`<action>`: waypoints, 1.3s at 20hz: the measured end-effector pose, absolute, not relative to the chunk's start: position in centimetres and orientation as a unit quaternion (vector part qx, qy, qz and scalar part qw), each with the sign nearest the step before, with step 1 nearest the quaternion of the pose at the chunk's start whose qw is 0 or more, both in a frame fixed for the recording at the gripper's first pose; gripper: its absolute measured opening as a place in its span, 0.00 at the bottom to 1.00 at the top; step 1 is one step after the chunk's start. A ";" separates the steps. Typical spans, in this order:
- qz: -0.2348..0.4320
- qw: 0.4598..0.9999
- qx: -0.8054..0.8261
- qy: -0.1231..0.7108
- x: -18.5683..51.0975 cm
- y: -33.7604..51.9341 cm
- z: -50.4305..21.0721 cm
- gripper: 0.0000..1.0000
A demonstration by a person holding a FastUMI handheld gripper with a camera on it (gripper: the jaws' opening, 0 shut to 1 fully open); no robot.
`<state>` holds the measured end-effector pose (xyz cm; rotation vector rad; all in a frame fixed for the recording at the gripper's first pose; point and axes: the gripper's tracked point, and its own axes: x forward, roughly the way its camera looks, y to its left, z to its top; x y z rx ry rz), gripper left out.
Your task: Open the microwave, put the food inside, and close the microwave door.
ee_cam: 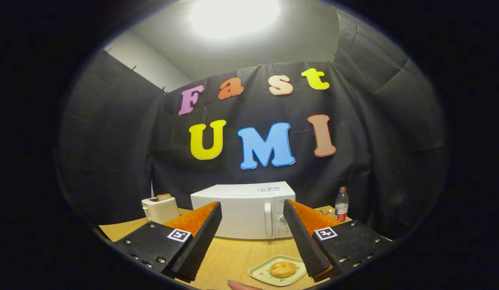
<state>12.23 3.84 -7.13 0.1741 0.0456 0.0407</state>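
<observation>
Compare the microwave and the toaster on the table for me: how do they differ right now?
The microwave is far larger than the toaster. The microwave sits straight beyond the open tongs, its door shut; the toaster stands off to its left. The toaster has bread poking from its top; the microwave's top is bare apart from a label. Both are pale and stand on the wooden table.

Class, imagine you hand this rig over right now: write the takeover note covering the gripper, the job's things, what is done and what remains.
Gripper: open, fingers spread wide, holding nothing, aimed at the microwave.
White box-shaped microwave: at the back of the wooden table, beyond the fingers, door closed, vertical handle towards its right.
Food: round golden biscuit on a small pale square plate, near the right finger, untouched.
Also there: cream toaster left of the microwave, clear plastic bottle to its right, a fingertip at the table's near edge.
Done: nothing.
Left: open door, put food inside, close door.
</observation>
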 end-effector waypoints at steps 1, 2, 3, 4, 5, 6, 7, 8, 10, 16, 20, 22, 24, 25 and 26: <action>0.020 0.996 0.083 0.023 12.7 4.1 -7.5 0.96; 0.018 0.996 0.079 0.019 13.3 4.3 -7.7 0.96; 0.011 0.997 0.078 0.015 14.0 4.2 -7.9 0.96; 0.002 0.997 0.077 0.013 14.8 4.0 -8.6 0.96; -0.005 0.997 0.077 0.012 15.6 3.9 -9.1 0.96; -0.008 0.997 0.075 0.015 16.6 4.0 -9.8 0.96; -0.007 0.997 0.075 0.019 17.5 4.3 -10.5 0.96; -0.003 0.997 0.075 0.023 18.3 4.7 -11.3 0.96; -0.007 0.997 0.077 0.030 20.0 4.9 -12.6 0.96; -0.041 0.995 0.078 0.050 25.3 4.0 -15.9 0.96; -0.050 0.997 0.021 0.063 28.6 3.6 -17.9 0.96; -0.056 0.996 0.018 0.072 29.7 3.5 -19.0 0.96; -0.065 0.994 0.022 0.090 30.8 3.4 -20.9 0.96; -0.069 0.993 0.020 0.096 31.5 3.4 -21.5 0.95; -0.074 0.992 0.011 0.100 32.4 3.3 -22.2 0.96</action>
